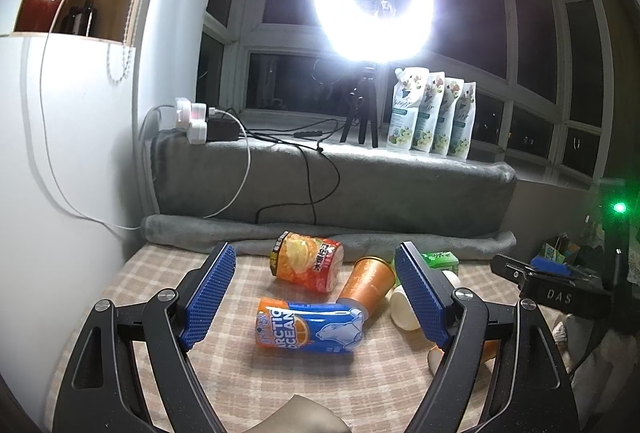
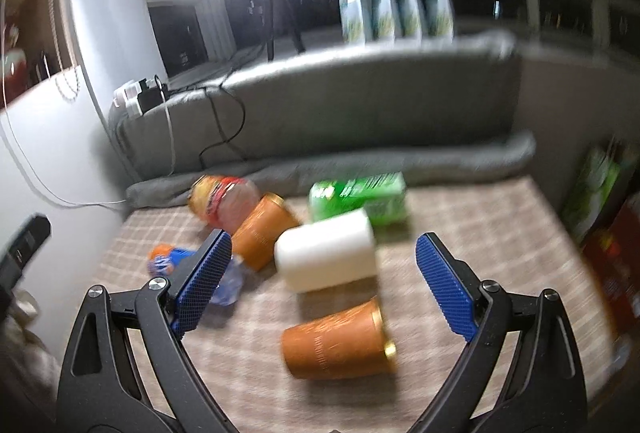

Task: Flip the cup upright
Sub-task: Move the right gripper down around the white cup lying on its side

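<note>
The nearest orange cup [image 2: 338,339] lay sideways before the white cup [image 2: 326,257]; likely light and rigid, best gripped mid-wall. Both grippers' jaws stood released.

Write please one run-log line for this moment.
left hand-held gripper: open, empty | right hand-held gripper: open, empty | near orange cup: on side | white cup: on side | far orange cup: on side
</note>
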Action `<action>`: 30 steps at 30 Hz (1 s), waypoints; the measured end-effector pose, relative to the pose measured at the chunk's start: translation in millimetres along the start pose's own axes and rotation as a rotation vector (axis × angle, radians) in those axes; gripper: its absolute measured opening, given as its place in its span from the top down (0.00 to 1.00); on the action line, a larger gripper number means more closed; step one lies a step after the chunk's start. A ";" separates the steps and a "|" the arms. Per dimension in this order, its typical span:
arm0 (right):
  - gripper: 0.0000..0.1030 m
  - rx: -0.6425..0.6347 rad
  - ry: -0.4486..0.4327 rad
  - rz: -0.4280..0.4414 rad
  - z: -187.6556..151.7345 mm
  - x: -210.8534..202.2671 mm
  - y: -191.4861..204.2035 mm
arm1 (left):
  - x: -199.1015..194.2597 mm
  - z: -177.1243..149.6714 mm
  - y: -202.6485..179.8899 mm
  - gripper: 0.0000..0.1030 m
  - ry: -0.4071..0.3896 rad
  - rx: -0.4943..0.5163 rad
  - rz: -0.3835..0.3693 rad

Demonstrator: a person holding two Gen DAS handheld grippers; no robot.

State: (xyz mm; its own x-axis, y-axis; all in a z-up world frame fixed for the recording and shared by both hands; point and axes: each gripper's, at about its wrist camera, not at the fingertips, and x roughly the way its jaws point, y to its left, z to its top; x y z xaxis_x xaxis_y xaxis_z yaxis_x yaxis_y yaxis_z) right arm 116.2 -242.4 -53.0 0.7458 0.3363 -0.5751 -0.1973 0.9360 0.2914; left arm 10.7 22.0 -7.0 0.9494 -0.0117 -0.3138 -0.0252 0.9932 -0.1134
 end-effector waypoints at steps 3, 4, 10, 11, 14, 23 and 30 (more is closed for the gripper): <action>0.07 0.128 0.128 0.089 2.9 22.2 -11.6 | 2.4 -1.9 4.9 0.20 0.014 -0.004 0.003; 0.08 0.163 0.154 0.106 2.3 29.5 -15.4 | 3.0 -2.5 5.9 0.20 0.017 -0.005 0.006; 0.13 0.410 0.349 0.162 -5.8 84.2 -38.7 | 7.5 -9.1 17.1 0.20 0.046 -0.031 0.008; 0.13 0.439 0.374 0.163 -7.6 91.5 -39.8 | 9.0 -10.1 19.2 0.20 0.050 -0.036 0.005; 0.13 0.513 0.407 0.121 -10.1 108.7 -46.0 | 9.9 -12.8 25.5 0.20 0.060 -0.048 0.002; 0.13 0.644 0.472 0.052 0.9 142.8 -49.9 | 10.8 -19.7 48.4 0.20 0.067 -0.099 0.010; 0.13 0.676 0.542 -0.030 12.5 176.3 -49.6 | 9.6 -21.0 65.0 0.20 0.052 -0.130 0.034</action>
State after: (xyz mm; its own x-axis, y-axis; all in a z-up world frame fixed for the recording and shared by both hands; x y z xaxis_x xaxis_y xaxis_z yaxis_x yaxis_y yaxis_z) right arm 265.4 -230.9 -159.3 0.3046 0.4764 -0.8248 0.3665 0.7407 0.5631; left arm 11.7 84.1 -37.2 0.9297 0.0127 -0.3681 -0.1013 0.9697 -0.2222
